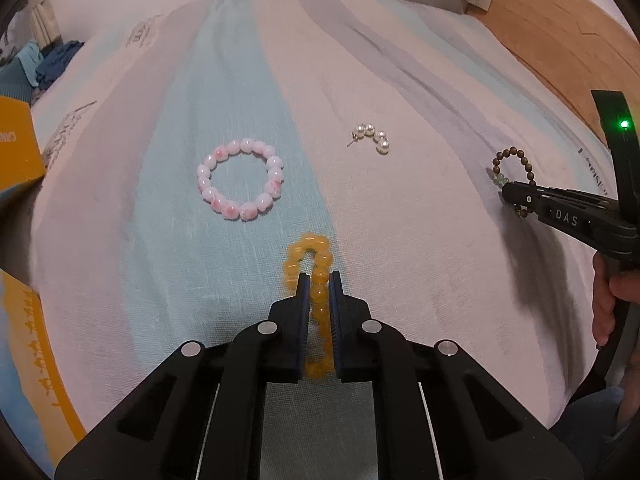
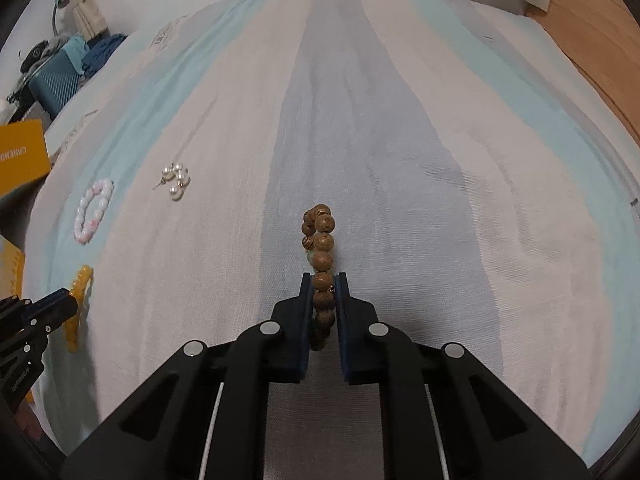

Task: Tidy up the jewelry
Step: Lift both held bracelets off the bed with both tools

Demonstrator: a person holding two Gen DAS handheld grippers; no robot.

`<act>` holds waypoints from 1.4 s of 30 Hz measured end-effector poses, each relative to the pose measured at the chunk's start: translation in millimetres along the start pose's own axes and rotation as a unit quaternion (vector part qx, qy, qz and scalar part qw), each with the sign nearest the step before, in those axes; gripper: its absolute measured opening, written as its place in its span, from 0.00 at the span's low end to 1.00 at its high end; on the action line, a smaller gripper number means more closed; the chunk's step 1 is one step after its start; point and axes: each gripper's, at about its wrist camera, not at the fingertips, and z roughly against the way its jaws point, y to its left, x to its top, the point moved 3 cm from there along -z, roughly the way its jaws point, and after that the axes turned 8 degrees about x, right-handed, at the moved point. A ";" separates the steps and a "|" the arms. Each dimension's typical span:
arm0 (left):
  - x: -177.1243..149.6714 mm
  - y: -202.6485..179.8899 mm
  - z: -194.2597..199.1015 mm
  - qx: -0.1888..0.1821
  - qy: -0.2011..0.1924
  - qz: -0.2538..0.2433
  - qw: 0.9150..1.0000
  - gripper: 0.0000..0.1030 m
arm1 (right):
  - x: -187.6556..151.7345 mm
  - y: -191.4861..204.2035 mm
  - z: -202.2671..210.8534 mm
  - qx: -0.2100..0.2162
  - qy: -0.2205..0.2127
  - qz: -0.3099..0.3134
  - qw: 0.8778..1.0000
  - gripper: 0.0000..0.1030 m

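now both tools are clamped on bracelets over the striped bedsheet. the left gripper has its pads pressed on the yellow bead bracelet, whose loop is squeezed narrow and sticks out past the fingertips. the right gripper pinches the brown wooden bead bracelet the same way, its loop standing forward of the pads. on the sheet, apart from both tools, lies the pink bead bracelet in a round ring, with the pearl earrings well to its right. an orange box sits at the left edge.
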 end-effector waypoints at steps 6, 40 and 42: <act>3.3 -1.9 4.1 -0.004 -0.002 0.000 1.000 0.08 | 4.3 -0.7 9.4 0.007 -0.021 -0.008 1.000 0.10; 10.4 1.4 46.2 -0.007 -0.021 0.011 1.000 0.08 | -8.5 24.3 55.2 0.028 -0.040 -0.006 0.999 0.10; 10.7 2.4 51.0 -0.010 -0.023 0.011 1.000 0.08 | -9.1 26.3 60.0 0.031 -0.037 -0.016 0.999 0.10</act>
